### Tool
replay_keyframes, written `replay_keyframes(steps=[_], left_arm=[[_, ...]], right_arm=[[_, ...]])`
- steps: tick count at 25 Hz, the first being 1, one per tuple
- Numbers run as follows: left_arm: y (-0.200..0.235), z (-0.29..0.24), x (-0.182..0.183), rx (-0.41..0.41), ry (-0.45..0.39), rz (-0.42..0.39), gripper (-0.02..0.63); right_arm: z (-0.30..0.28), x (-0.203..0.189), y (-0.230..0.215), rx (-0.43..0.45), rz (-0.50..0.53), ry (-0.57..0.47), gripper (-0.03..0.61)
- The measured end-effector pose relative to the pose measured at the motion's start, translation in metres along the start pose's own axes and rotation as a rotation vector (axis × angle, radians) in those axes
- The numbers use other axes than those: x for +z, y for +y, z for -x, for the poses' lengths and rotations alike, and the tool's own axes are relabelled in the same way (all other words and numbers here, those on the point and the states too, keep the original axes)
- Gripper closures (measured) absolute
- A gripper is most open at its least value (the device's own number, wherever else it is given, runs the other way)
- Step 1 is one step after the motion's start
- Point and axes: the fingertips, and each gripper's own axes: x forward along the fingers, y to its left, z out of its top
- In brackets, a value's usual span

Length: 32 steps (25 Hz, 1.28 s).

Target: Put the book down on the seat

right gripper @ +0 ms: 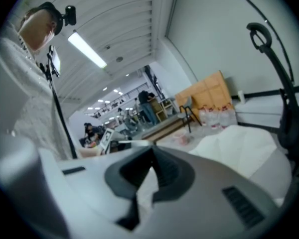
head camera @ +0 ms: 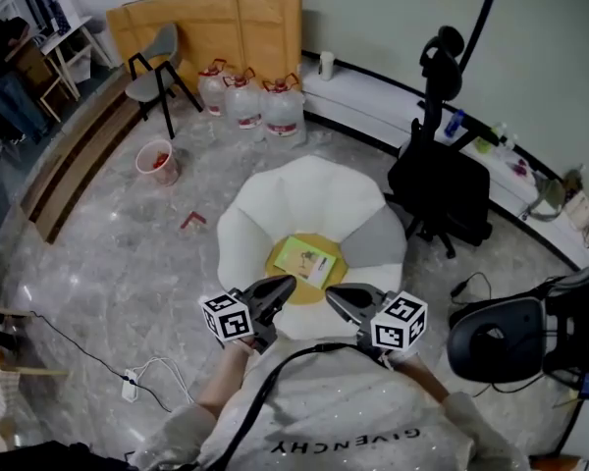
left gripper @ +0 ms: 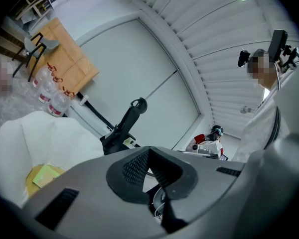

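A thin green-and-yellow book (head camera: 305, 260) lies flat on the yellow middle of a white, petal-shaped seat (head camera: 304, 180). In the head view both grippers hover at the seat's near edge, apart from the book. My left gripper (head camera: 278, 290) points toward the book from the near left, jaws together and empty. From the near right my right gripper (head camera: 340, 298) mirrors it, also shut and empty. In the left gripper view the book (left gripper: 45, 176) shows at the lower left on the seat (left gripper: 50, 133), beyond the closed left gripper (left gripper: 148, 151). In the right gripper view the right gripper (right gripper: 152, 151) is shut before the seat (right gripper: 239, 138).
A black office chair (head camera: 442, 189) stands right of the seat, a second black chair (head camera: 496, 337) at the near right. Water jugs (head camera: 245, 96), a red bucket (head camera: 158, 160), a grey chair (head camera: 152, 67) and cardboard (head camera: 216, 23) lie beyond. A power strip (head camera: 130, 389) lies on the floor at left.
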Motion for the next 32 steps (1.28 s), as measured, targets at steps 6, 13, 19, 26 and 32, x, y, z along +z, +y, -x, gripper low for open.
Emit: replay_keyframes(steps=[6, 13, 19, 26, 32], left_arm=[[0.001, -0.001, 0.011, -0.004, -0.005, -0.017, 0.589], [0.012, 0.004, 0.01, 0.023, -0.012, -0.002, 0.589], [0.014, 0.004, 0.005, 0.035, -0.004, 0.012, 0.589], [0.014, 0.0, 0.002, 0.032, 0.003, 0.034, 0.589], [0.017, -0.005, 0.004, 0.026, 0.007, 0.028, 0.589]], right_arm=[[-0.003, 0.006, -0.006, -0.001, -0.002, -0.013, 0.565], [-0.006, 0.0, -0.01, 0.009, -0.029, 0.013, 0.565], [-0.008, -0.004, -0.014, 0.014, -0.04, 0.027, 0.563], [-0.01, -0.004, -0.017, 0.015, -0.051, 0.04, 0.564], [-0.008, -0.005, -0.021, 0.015, -0.049, 0.049, 0.565]])
